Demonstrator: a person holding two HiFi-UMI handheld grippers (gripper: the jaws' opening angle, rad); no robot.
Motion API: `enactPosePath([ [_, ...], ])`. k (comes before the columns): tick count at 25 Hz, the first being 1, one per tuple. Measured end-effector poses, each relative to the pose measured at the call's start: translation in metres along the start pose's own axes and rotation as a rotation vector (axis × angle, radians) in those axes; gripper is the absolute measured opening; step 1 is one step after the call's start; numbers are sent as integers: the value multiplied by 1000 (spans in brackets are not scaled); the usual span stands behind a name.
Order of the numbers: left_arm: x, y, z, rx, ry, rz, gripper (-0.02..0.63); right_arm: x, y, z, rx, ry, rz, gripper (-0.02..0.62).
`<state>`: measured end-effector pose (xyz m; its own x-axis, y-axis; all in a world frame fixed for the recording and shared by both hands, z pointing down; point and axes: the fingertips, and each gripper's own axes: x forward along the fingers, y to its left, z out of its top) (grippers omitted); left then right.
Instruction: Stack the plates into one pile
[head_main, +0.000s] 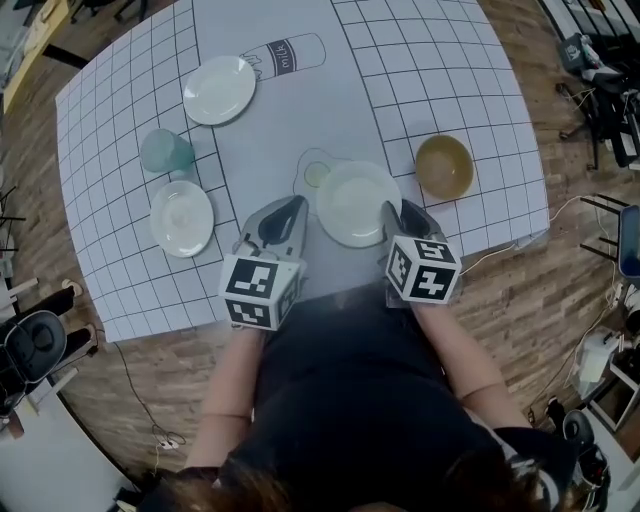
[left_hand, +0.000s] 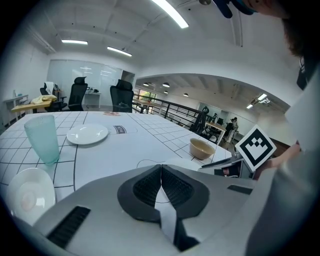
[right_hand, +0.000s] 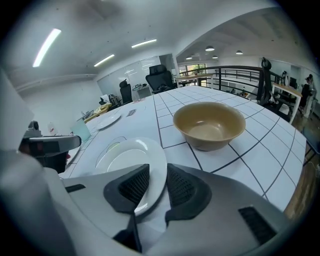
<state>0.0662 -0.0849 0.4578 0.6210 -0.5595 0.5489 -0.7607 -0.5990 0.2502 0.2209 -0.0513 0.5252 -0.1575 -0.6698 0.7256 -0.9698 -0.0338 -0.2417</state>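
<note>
Table under a white sheet, gridded at both sides, plain down the middle; a bottle outline is drawn at the far end of the plain strip with the word "milk" printed inside it, the only legible writing; in the left gripper view the same label is too small to read. Three white plates, unstacked and well apart: far plate just beside the bottle outline; left plate on the grid near the left edge; near plate at the centre front, partly over a drawn ring. Teal cup upright between the far and left plates; tan bowl on the right-hand grid, apart from the near plate. Right gripper has the near plate's rim between its ribbed pads, jaws narrowed onto it; the pads seem to press on both faces, though the contact line is hard to see. Left gripper just left of the near plate, jaws closed tip to tip with nothing between them.
</note>
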Motion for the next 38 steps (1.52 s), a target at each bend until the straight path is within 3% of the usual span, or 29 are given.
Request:
enactPosePath([
  [15, 2, -3, 6, -1, -14, 16, 26, -30, 12, 27, 160, -90, 141, 54],
  [21, -5, -2, 10, -23, -49, 45, 26, -41, 23, 39, 230, -124, 246, 39],
  [31, -33, 16, 18, -97, -138, 138, 26, -55, 70, 68, 187, -150, 442, 29],
  [38, -65, 42, 10, -162, -189, 253, 28, -54, 113, 79, 99, -120, 571, 29],
])
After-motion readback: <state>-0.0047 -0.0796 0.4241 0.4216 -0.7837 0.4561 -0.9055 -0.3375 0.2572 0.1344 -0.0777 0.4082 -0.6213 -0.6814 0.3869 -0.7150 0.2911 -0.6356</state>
